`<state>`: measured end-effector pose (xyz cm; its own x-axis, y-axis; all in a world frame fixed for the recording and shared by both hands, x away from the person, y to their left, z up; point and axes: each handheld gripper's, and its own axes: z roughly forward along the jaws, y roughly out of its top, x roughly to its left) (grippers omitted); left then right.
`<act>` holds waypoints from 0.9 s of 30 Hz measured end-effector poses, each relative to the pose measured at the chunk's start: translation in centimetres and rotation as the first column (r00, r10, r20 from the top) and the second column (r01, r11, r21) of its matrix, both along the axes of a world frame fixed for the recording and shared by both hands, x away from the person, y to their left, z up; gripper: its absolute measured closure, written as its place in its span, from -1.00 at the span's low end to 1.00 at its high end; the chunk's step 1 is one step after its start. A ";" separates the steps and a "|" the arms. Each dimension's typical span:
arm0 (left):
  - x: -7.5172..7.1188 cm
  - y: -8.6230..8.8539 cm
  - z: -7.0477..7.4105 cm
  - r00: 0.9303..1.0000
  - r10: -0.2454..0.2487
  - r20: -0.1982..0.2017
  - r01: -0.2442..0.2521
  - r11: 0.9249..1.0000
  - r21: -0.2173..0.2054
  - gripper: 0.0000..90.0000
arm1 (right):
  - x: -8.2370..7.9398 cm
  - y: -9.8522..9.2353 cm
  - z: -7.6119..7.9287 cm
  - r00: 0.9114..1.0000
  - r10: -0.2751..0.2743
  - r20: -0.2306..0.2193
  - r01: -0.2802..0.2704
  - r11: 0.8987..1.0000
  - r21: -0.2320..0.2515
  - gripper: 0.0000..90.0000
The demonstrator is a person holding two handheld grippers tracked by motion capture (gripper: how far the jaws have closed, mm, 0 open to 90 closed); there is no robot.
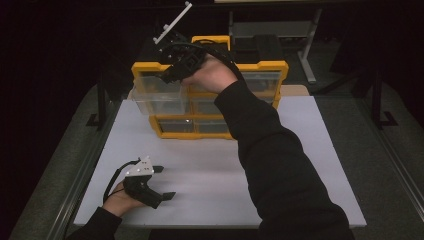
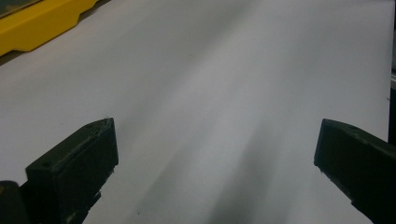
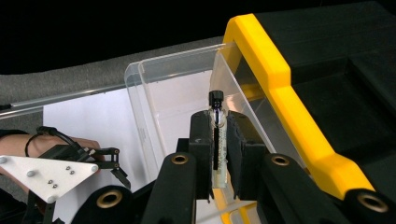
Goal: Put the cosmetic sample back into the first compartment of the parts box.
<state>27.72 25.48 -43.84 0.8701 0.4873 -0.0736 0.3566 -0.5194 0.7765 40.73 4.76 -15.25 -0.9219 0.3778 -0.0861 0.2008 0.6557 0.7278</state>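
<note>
A yellow and black drawer organizer point(image 1: 260, 67) stands at the far side of the white table point(image 1: 300, 165). Its top left clear drawer point(image 1: 155, 92) is pulled out. My right gripper point(image 1: 172, 75) hovers over that drawer, shut on a small clear vial point(image 3: 216, 100) with a black cap, held upright between the pads. In the right gripper view the open drawer point(image 3: 177, 93) lies just beyond the vial, beside the yellow frame point(image 3: 275, 88). My left gripper point(image 1: 165, 182) rests near the table's front left, open with nothing between its jaws point(image 2: 215, 154).
The organizer's lower clear drawers point(image 1: 200, 125) are closed. Its yellow base point(image 2: 37, 23) edges the left gripper view. A grey table leg point(image 1: 307, 50) stands behind. Dark floor surrounds the table.
</note>
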 end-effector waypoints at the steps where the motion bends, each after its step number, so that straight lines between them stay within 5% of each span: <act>1: 0.0 0.0 0.0 1.000 0.000 0.000 0.000 1.000 -0.001 -1.00 | 0.1 0.2 -0.1 1.000 -0.001 0.000 0.001 1.000 -0.006 0.76; 27: 0.0 0.1 0.0 1.000 -0.001 -0.001 0.001 1.000 -0.002 -1.00 | 1.5 2.7 -2.4 0.998 0.032 -0.054 -0.038 0.993 -0.114 0.75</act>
<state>27.69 25.60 -43.84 0.8706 0.4862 -0.0756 0.3569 -0.5182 0.7772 42.22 7.50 -17.63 -0.9387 0.3356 -0.0787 0.2118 0.7417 0.6364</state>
